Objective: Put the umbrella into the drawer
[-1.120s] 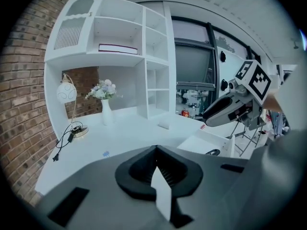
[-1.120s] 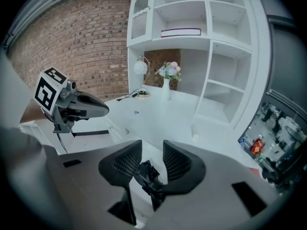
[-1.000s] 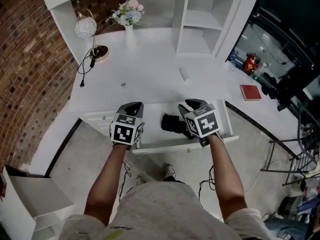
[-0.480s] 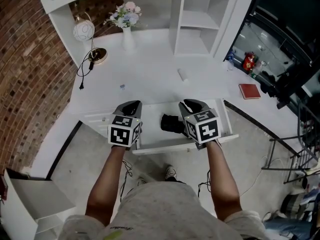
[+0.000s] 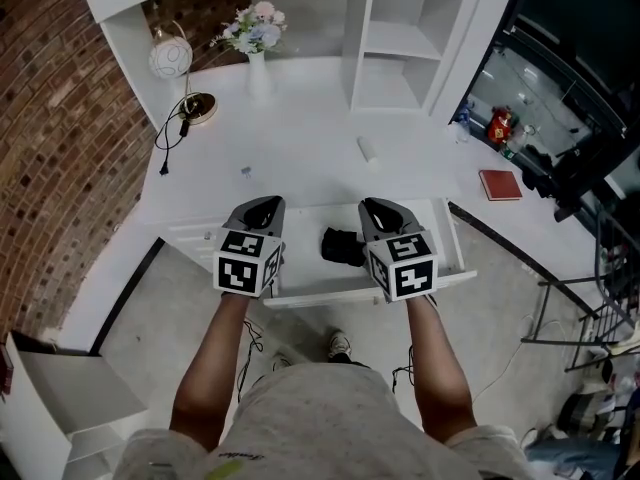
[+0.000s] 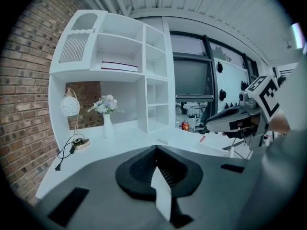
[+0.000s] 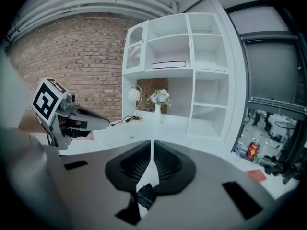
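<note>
The black folded umbrella (image 5: 343, 247) lies inside the open white drawer (image 5: 446, 236), between my two grippers. My left gripper (image 5: 265, 202) hovers over the drawer's left end, shut and empty; the left gripper view shows its jaws (image 6: 156, 150) closed together. My right gripper (image 5: 372, 206) hangs just right of the umbrella and above it, apart from it. Its jaws have just been closing with nothing between them, and they now stand shut (image 7: 151, 143). Below them a bit of the umbrella (image 7: 145, 194) shows.
On the white desk stand a globe lamp (image 5: 170, 58) with a black cable (image 5: 168, 138), a vase of flowers (image 5: 257, 30), a small white cylinder (image 5: 367, 148) and a red book (image 5: 501, 184). White shelving (image 5: 400, 38) rises behind. A brick wall is at left.
Both grippers have risen a little and drawn back toward me. The right gripper has come away from the umbrella, which stays in the drawer.
</note>
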The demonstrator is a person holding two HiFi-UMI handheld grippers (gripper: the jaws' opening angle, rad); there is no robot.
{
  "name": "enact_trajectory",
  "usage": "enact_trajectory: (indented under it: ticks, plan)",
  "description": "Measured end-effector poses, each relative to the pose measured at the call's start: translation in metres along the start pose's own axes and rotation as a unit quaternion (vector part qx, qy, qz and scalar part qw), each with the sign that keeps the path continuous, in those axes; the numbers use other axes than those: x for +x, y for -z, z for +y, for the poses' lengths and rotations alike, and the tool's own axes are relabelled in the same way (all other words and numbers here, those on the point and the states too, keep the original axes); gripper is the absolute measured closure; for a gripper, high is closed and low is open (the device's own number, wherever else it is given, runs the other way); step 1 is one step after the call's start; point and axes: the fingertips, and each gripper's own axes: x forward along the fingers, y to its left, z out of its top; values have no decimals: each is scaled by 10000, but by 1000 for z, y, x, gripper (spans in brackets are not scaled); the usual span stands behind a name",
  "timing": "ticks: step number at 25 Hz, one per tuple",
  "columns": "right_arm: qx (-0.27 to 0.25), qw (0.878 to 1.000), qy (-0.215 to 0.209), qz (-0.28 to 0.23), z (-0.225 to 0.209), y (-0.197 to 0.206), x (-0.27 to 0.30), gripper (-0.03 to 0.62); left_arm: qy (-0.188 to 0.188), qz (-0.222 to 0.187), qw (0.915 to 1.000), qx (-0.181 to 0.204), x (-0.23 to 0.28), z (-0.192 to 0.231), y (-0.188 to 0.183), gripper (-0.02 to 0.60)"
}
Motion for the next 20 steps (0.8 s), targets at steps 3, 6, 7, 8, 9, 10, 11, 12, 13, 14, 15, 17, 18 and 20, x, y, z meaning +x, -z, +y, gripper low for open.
enact_trajectory:
  ticks: [3,6,7,8,9,10,11,12,13,14,15,17,18,20]
  plan:
    - [34,9999,-7,-123,2,-3,-2,574,-23,-40,10000,-2,-1,0,-1,584]
    - [56,9997,8,-220,3,-6,-4,586,-35,-86,10000,-3,-3,0,-2,586]
    - [63,9997,15,-245,3,-7,-5,588,-35,-100,9999,3,-3,0,-3,586]
    - [65,9996,23,-264,3,-8,-5,588,-34,-116,9999,11,-4,0,-4,586]
    - [62,9996,34,-279,4,-8,-5,588,-35,-132,9999,21,-4,0,-5,586]
    - [54,9996,44,-291,4,-8,-5,588,-38,-144,9999,30,-4,0,-6,585]
    - [46,9995,49,-297,4,-8,-5,588,-44,-151,9999,33,-4,0,-6,585]
    - [42,9995,45,-298,4,-8,-5,588,-51,-154,9999,29,-4,0,-6,585]
    - [44,9996,38,-294,4,-8,-5,588,-59,-153,9999,20,-4,1,-6,584]
    - [46,9996,35,-292,4,-7,-5,588,-67,-150,9999,8,-4,1,-5,585]
    - [49,9996,33,-290,3,-7,-4,588,-74,-144,9999,-3,-4,2,-5,586]
    - [63,9995,35,-295,2,-7,-3,588,-81,-133,9999,-21,-3,3,-4,584]
    - [74,9995,42,-306,1,-7,-3,588,-81,-130,9999,-27,-2,3,-4,585]
    - [86,9994,50,-319,1,-8,-2,588,-85,-125,9999,-35,-2,4,-4,585]
